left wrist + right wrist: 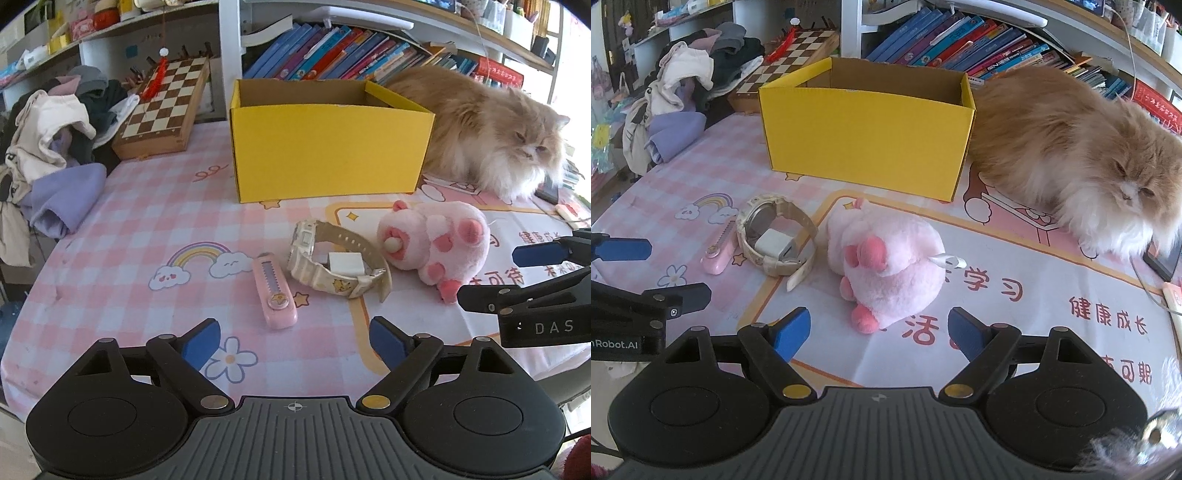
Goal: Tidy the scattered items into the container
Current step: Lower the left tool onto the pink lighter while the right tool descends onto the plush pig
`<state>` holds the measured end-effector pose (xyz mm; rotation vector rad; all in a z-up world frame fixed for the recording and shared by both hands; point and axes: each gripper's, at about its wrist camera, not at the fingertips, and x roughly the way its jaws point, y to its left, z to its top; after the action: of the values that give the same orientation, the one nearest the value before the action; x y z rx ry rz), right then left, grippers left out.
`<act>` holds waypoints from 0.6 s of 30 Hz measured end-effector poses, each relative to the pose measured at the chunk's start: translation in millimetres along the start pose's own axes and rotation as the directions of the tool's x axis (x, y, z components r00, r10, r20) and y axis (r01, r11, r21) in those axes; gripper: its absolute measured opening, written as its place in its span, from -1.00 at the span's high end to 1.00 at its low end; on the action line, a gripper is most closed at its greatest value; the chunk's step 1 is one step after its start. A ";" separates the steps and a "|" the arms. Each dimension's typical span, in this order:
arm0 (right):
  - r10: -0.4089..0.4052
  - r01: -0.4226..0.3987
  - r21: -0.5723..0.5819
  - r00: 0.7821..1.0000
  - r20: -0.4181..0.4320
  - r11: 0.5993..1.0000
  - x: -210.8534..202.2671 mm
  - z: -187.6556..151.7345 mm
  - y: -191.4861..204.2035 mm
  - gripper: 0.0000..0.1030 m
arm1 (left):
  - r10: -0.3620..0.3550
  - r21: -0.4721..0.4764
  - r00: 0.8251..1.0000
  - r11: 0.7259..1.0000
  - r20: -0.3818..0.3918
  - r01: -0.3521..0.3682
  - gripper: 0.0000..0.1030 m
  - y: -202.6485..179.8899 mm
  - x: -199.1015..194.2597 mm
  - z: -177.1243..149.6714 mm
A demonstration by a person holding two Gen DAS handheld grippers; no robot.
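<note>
While both grippers hover with jaws spread wide and empty, the left gripper (295, 341) sits below a pink utility knife (275, 291) and a cream watch (334, 258) at frame centre; the right gripper (877, 334) faces a pink plush toy (886, 262). The yellow box (325, 147) stands beyond on the tabletop (147, 221). Only the right view shows the watch's case back.

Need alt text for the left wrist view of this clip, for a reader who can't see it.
The open left gripper hovers over a pink checked tablecloth, facing a pink utility knife, a cream watch and a pink plush toy. Behind them stand an open yellow box and a fluffy orange cat.
</note>
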<state>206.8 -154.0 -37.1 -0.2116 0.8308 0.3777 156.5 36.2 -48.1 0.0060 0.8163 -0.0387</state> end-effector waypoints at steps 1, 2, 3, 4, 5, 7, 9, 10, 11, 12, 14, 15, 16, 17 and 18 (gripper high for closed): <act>0.001 -0.001 -0.002 1.000 -0.002 1.000 1.3 0.7 -0.2 -0.59 | 0.001 -0.003 1.000 1.000 -0.003 -0.001 -0.72 0.8 1.4 0.2; 0.002 -0.002 -0.003 1.000 -0.004 1.000 2.6 1.6 -0.7 -0.59 | 0.004 -0.007 1.000 1.000 -0.005 -0.004 -0.72 1.5 2.9 0.6; 0.003 -0.003 -0.004 1.000 -0.005 1.000 4.0 2.7 -1.3 -0.59 | 0.006 -0.011 1.000 1.000 -0.007 -0.006 -0.72 2.0 4.4 1.2; 0.003 -0.003 -0.005 1.000 -0.007 1.000 5.5 3.7 -1.9 -0.59 | 0.008 -0.014 1.000 1.000 -0.008 -0.008 -0.69 2.7 5.8 1.9; 0.004 -0.004 -0.006 1.000 -0.009 1.000 6.9 4.8 -2.5 -0.59 | 0.009 -0.017 1.000 1.000 -0.009 -0.009 -0.66 3.3 7.3 2.7; 0.004 -0.004 -0.009 1.000 -0.010 1.000 9.6 7.2 -3.7 -0.59 | 0.009 -0.024 1.000 1.000 -0.016 -0.010 -0.56 4.5 11.2 4.3; 0.005 -0.005 -0.012 1.000 -0.013 1.000 12.5 9.8 -5.2 -0.59 | 0.009 -0.029 1.000 1.000 -0.022 -0.010 -0.55 5.2 15.1 6.1; 0.005 -0.005 -0.013 1.000 -0.014 1.000 14.0 11.1 -6.0 -0.59 | 0.010 -0.031 1.000 0.999 -0.025 -0.010 -0.51 5.4 17.0 7.0; 0.006 -0.006 -0.014 1.000 -0.016 1.000 15.6 12.4 -6.9 -0.59 | 0.010 -0.031 1.000 0.999 -0.027 -0.011 -0.49 5.5 18.8 7.8; 0.006 -0.006 -0.014 1.000 -0.018 1.000 17.3 13.6 -7.9 -0.59 | 0.010 -0.031 1.000 0.999 -0.029 -0.011 -0.46 5.6 20.5 8.6; 0.008 -0.008 -0.014 1.000 -0.023 1.000 20.8 15.5 -9.6 -0.58 | 0.012 -0.032 0.999 0.999 -0.035 -0.013 -0.44 6.1 24.6 10.3; 0.009 -0.009 -0.014 1.000 -0.026 1.000 22.5 16.4 -10.4 -0.58 | 0.013 -0.033 0.999 0.999 -0.038 -0.014 -0.42 6.3 26.7 11.0; 0.009 -0.010 -0.013 1.000 -0.029 1.000 24.3 17.3 -11.2 -0.58 | 0.014 -0.035 0.999 0.999 -0.042 -0.016 -0.38 6.6 28.7 11.7; 0.010 -0.011 -0.013 0.999 -0.032 1.000 26.1 18.1 -12.0 -0.58 | 0.016 -0.036 0.999 0.999 -0.046 -0.018 -0.36 6.8 30.8 12.3; 0.011 -0.012 -0.013 0.999 -0.034 1.000 27.8 19.0 -12.8 -0.58 | 0.018 -0.039 0.999 0.999 -0.050 -0.020 -0.34 7.1 32.7 12.8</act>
<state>241.9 -152.7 -45.0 -0.2263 0.8636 0.3913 188.4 42.0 -63.2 -0.0223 0.8665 -0.0046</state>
